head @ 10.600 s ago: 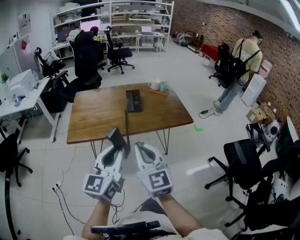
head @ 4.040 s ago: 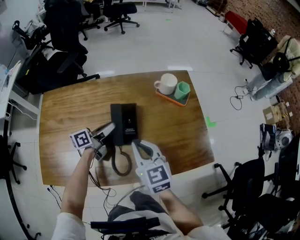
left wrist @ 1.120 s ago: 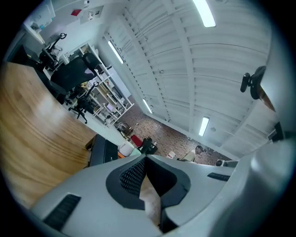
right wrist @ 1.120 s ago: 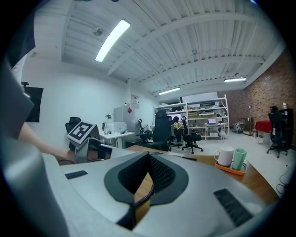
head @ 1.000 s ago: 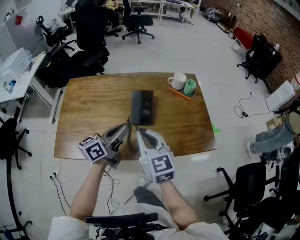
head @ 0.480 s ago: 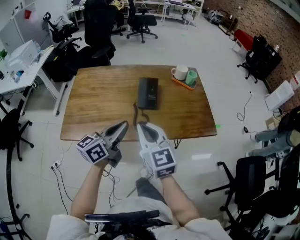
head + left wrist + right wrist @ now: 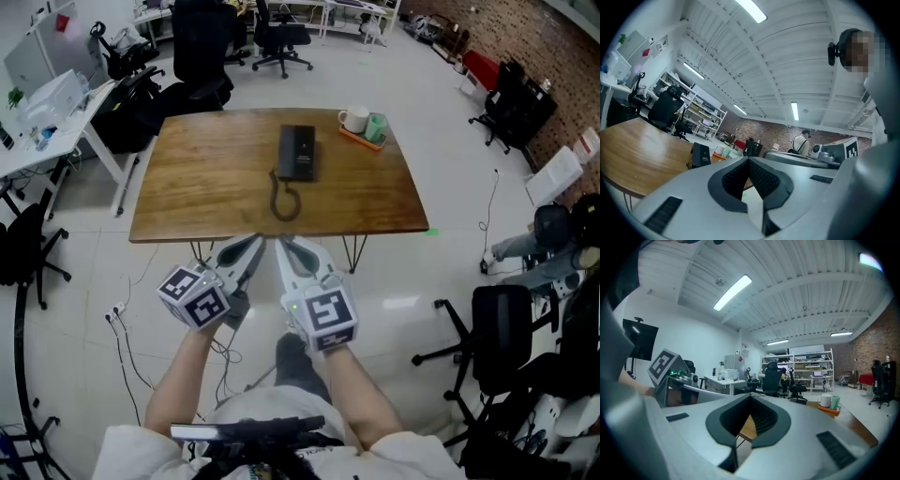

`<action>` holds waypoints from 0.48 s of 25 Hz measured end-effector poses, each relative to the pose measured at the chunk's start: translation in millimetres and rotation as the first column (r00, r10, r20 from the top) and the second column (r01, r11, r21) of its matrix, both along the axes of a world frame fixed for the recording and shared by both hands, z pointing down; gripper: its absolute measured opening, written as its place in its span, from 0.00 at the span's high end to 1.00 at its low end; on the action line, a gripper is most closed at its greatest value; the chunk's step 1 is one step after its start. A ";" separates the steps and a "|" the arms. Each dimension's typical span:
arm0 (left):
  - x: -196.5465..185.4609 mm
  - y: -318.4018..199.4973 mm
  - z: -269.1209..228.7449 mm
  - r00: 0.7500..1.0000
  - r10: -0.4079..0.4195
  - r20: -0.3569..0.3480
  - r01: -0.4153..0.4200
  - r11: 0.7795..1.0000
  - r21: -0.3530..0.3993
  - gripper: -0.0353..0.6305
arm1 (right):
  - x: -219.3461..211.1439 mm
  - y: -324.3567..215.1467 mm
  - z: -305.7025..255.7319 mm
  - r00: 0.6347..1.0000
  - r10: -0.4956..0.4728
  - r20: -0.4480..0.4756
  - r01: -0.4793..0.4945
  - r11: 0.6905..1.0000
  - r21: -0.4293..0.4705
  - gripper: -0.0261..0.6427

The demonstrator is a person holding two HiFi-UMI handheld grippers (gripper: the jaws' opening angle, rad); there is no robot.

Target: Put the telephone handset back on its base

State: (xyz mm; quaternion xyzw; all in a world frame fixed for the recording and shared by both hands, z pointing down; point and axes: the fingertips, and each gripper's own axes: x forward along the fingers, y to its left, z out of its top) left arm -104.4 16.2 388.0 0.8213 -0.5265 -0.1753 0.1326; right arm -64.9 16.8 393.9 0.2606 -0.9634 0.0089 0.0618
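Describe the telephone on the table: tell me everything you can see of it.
The telephone is a black, oblong block that looks like plastic. It lies flat near the middle of the far half of the wooden table, long side pointing away from the person. A paler patch shows on its top. The handset seems to lie along its left side, though it is too small to be sure. A dark cord leaves its near end and curls into a loop on the wood. Only the table touches it.

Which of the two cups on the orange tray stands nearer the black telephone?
The white ceramic mug: it sits at the end of the orange tray toward the black telephone, the green cup beyond it.
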 end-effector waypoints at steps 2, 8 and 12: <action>9.7 19.5 0.0 1.000 -0.001 0.006 0.001 1.000 0.002 0.95 | 7.7 18.9 0.2 1.000 0.003 -0.001 -0.003 1.000 0.000 0.96; 33.9 70.9 -10.7 0.999 0.007 0.045 -0.008 0.999 0.032 0.95 | 26.9 69.9 -7.2 1.000 0.019 -0.003 -0.019 0.999 0.031 0.96; 45.6 97.1 -15.8 0.999 0.015 0.050 -0.017 0.999 0.043 0.95 | 38.7 98.5 -6.0 0.999 0.033 -0.006 -0.033 0.999 0.026 0.96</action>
